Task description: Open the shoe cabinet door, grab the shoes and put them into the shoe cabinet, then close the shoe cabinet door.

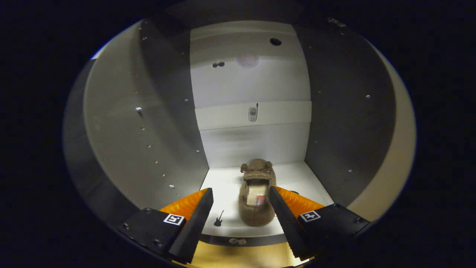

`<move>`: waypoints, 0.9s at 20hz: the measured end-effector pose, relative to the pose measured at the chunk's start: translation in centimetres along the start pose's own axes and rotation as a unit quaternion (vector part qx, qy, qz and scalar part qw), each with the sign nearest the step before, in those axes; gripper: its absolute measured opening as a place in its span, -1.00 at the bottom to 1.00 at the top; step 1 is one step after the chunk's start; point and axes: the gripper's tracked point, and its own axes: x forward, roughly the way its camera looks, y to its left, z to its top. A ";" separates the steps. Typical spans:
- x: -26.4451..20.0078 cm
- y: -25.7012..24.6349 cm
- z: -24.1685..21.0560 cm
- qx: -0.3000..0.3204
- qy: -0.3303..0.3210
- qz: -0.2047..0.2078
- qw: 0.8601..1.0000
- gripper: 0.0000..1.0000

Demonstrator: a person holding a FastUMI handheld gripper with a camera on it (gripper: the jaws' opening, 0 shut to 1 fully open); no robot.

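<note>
A brown fuzzy slipper (256, 217) with an animal face on its toe rests on the white floor (297, 178) of the shoe cabinet, toe pointing at the back wall. My gripper (241, 190) is open, its fingers reaching just inside the cabinet mouth. The slipper lies between them, close against the right finger (282, 212), with a clear gap to the left finger (199, 216). Nothing is being pressed from both sides.
The cabinet's grey left wall (163, 123) and right wall (346, 119) carry rows of shelf-pin holes. A horizontal band (223, 115) crosses the white back wall. A small guitar sticker (218, 219) marks the floor to the left of the slipper.
</note>
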 end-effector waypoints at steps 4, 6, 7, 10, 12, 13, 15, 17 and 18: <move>-5.7 -0.6 1.7 0.012 -0.057 -0.005 0.998 0.97; -8.8 -0.8 1.9 0.015 -0.072 -0.003 0.997 0.97; -10.4 -0.8 2.1 0.014 -0.079 -0.001 0.997 0.97; -14.0 -0.6 2.5 0.002 -0.106 0.004 0.994 0.97; -16.5 -0.5 2.3 -0.005 -0.120 0.004 0.993 0.96; -17.5 -0.5 2.2 -0.006 -0.125 0.002 0.992 0.97; -19.6 -0.7 2.2 -0.006 -0.139 -0.002 0.990 0.97; -21.5 -1.0 2.0 -0.008 -0.151 -0.004 0.989 0.97; -22.3 -1.1 2.0 -0.010 -0.155 -0.006 0.988 0.97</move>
